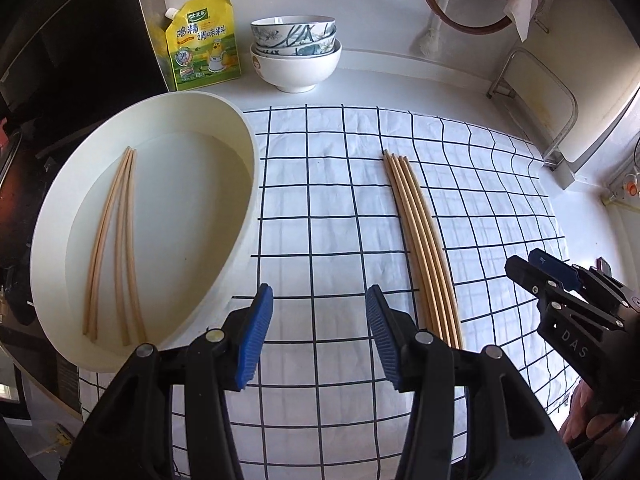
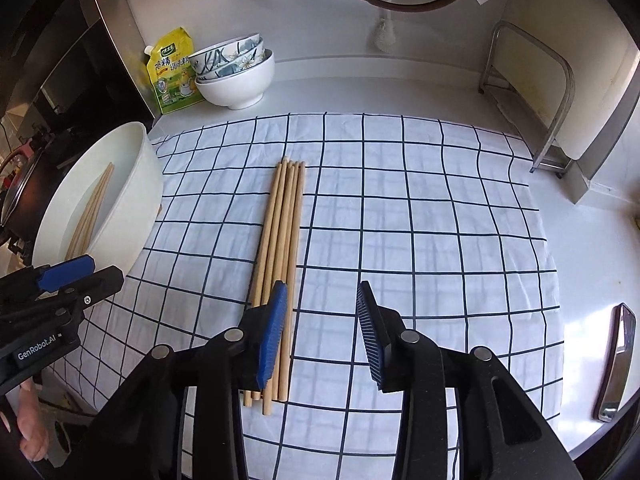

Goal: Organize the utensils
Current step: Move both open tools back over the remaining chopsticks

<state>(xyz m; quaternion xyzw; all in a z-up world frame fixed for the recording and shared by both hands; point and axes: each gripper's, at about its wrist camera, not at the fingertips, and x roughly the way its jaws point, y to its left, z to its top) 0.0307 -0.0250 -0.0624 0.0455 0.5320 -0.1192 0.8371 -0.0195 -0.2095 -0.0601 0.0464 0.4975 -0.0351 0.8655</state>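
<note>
Showing two sets of wooden chopsticks: a bundle [image 2: 280,264] lying side by side on the checked cloth [image 2: 420,220], and a few more chopsticks [image 1: 116,240] resting in the white basin [image 1: 240,128] at the left edge of the surface [image 2: 400,88]. Left tool [image 1: 318,336] hovering over bare cloth between basin and bundle, jaws partly apart and holding nothing. Right tool [image 2: 320,332] hanging just right of the bundle's near ends, jaws partly apart and empty, its left pad overlapping the sticks in view; contact not determinable. Handling, judged: sticks light, stiff, smooth and round, so likely rolling or fanning apart when pinched singly. Taking hold best across the whole bundle near mid-length, pads squeezing square to the sticks, keeping them parallel. Stacked bowls [image 1: 296,52] and yellow seasoning pouch [image 1: 204,44] standing behind, well apart.
</note>
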